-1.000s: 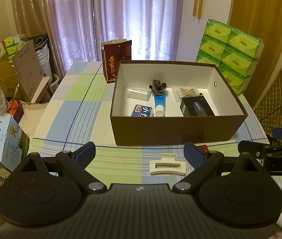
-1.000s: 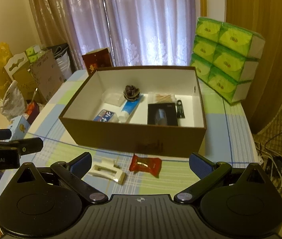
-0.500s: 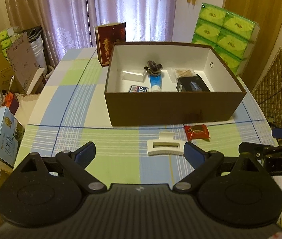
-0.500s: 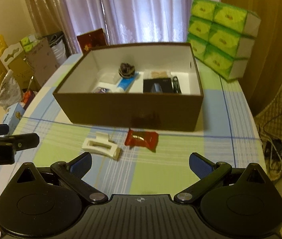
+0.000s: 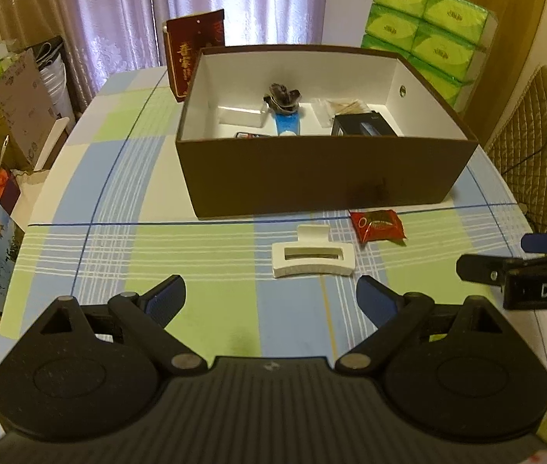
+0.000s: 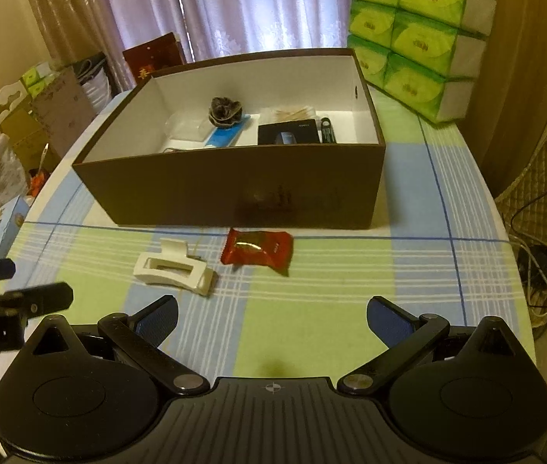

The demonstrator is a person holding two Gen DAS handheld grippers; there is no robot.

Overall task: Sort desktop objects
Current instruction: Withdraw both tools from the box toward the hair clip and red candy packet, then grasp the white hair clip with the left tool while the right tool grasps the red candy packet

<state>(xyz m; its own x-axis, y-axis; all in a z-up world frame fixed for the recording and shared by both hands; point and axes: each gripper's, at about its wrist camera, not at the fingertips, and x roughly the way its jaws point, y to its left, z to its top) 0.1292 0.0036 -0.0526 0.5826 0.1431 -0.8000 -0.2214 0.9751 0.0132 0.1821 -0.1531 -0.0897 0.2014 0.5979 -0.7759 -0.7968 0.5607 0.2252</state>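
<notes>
A white hair claw clip [image 5: 312, 256] [image 6: 175, 266] lies on the checked tablecloth in front of a brown box [image 5: 323, 176] [image 6: 242, 187]. Just right of it rests a red snack packet [image 5: 377, 225] [image 6: 257, 250]. Inside the box are a blue tube [image 5: 287, 123] [image 6: 225, 136], a dark scrunchie [image 6: 225, 110], a black case [image 5: 362, 130] [image 6: 288, 133] and clear packets. My left gripper [image 5: 270, 301] stands open, just short of the clip. Open too is my right gripper [image 6: 272, 319], low over the cloth short of the packet. Each gripper shows at the edge of the other's view.
Green tissue packs [image 5: 428, 27] [image 6: 416, 38] are stacked at the table's far right. A dark red carton [image 5: 194, 58] stands behind the box's left corner. Cardboard boxes and bags [image 5: 2, 116] crowd the floor left of the table; a quilted chair [image 5: 536, 147] and cables [image 6: 540, 270] are on the right.
Both grippers have drawn back and lower from the box, so its near wall hides more of the contents. The clip and packet now lie fully in view ahead of the open fingers.
</notes>
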